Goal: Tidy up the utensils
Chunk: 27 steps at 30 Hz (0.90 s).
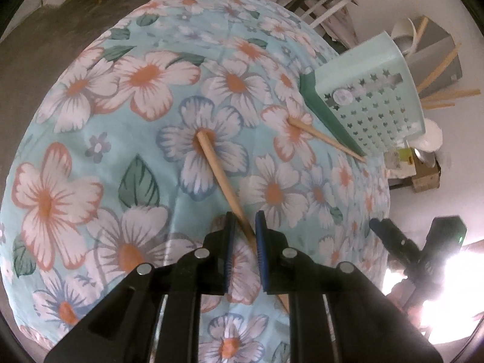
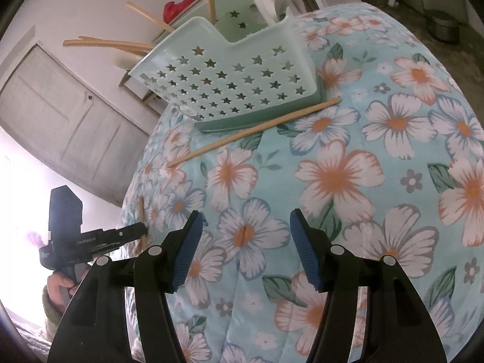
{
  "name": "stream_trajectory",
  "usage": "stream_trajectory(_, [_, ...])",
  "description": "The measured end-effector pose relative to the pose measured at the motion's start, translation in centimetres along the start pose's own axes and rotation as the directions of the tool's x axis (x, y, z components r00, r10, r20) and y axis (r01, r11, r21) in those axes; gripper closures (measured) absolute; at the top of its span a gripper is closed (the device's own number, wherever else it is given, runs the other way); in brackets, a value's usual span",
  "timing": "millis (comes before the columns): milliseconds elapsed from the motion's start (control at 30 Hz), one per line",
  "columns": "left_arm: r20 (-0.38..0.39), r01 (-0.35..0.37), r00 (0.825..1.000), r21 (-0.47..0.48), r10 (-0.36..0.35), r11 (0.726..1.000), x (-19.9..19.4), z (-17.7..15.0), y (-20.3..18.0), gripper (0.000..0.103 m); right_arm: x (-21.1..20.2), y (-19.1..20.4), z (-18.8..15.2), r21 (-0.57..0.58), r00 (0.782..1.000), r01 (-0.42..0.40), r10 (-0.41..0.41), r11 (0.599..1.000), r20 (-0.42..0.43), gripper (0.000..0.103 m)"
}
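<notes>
Left gripper fingers pinch a chopstick; right gripper fingers spread; another chopstick lies beside the star-holed basket, upper centre.

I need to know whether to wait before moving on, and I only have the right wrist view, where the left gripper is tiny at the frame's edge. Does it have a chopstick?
Observer: Yes. The left wrist view shows the left gripper closed on a chopstick, which sits between its pads.
Operator: Gripped square or crooked?
Observer: Crooked. It crosses the jaws at a slant, and its tail passes under the finger on the right of that view.
Operator: Where does the far end point?
Observer: Ahead and to that view's left, over a blue-edged flower on the cloth, away from the basket.
</notes>
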<state>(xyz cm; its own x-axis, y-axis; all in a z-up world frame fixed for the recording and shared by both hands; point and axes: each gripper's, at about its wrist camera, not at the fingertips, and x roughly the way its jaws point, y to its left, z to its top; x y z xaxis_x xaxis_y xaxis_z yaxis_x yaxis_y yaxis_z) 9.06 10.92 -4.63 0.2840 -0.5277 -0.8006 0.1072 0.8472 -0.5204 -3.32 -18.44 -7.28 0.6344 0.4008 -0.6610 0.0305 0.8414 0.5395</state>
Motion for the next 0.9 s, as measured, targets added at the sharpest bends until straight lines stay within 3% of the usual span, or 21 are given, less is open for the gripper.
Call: stream_trajectory(900, [0.032,-0.003,0.999,-0.049,0.004,0.999,0.25,0.31,0.44,0.087,0.21,0.28,-0.14,-0.009,1.0,-0.005,0.005,1.0,-0.006,0.045])
